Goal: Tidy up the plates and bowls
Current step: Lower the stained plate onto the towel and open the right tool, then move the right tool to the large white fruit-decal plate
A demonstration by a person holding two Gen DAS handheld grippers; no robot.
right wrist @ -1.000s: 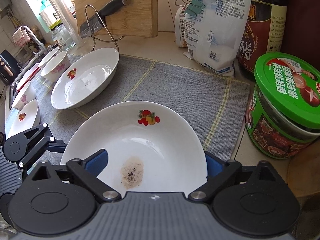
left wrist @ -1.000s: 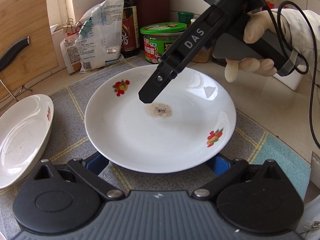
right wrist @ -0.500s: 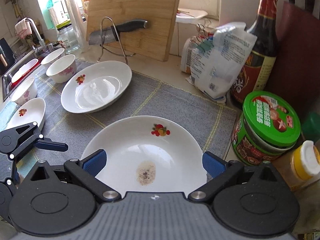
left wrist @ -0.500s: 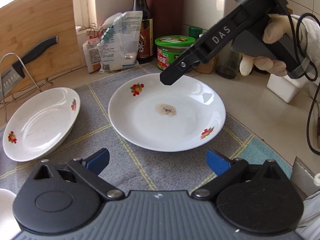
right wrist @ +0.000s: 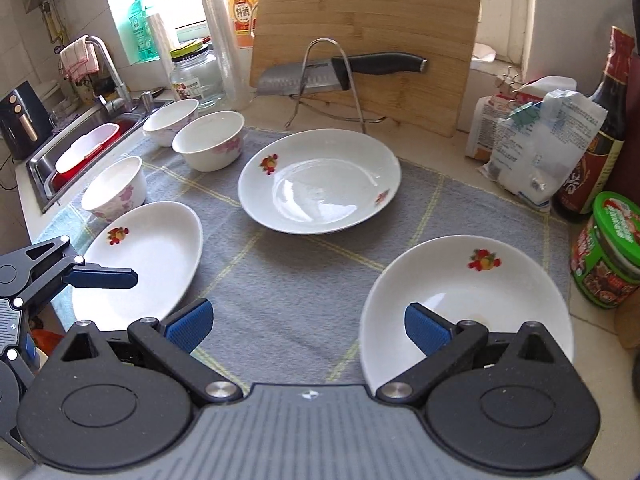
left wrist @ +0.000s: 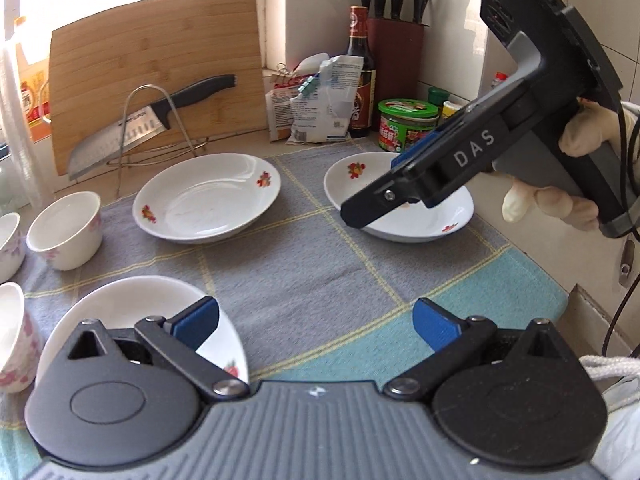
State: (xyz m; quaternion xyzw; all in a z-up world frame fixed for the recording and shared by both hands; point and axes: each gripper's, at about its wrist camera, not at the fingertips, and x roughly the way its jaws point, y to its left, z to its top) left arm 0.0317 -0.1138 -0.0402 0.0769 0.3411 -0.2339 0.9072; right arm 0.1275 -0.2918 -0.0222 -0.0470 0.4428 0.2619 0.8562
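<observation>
Three white plates with fruit motifs lie on a grey mat (right wrist: 304,280). The stained plate (right wrist: 480,288) is under my right gripper's right finger; it shows as the stained plate (left wrist: 360,178) in the left wrist view, partly hidden. The middle plate (right wrist: 320,184) (left wrist: 208,200) and the left plate (right wrist: 148,256) (left wrist: 120,316) are empty. Three flowered bowls (right wrist: 210,144) (right wrist: 172,120) (right wrist: 116,188) stand at the left. My right gripper (right wrist: 308,322) (left wrist: 370,188) is open and holds nothing. My left gripper (left wrist: 316,322) is open, its left finger over the left plate.
A knife (right wrist: 340,72) rests on a wire rack before a leaning cutting board (right wrist: 368,20). Bags (right wrist: 536,148), a dark sauce bottle (right wrist: 600,132) and a green-lidded jar (right wrist: 608,252) crowd the right. A sink (right wrist: 80,148) lies at the far left. A gloved hand (left wrist: 560,200) holds the right gripper.
Both grippers have pulled back and up from the stained plate, so more plates and bowls show. The right gripper has shifted left of that plate. Both stay open.
</observation>
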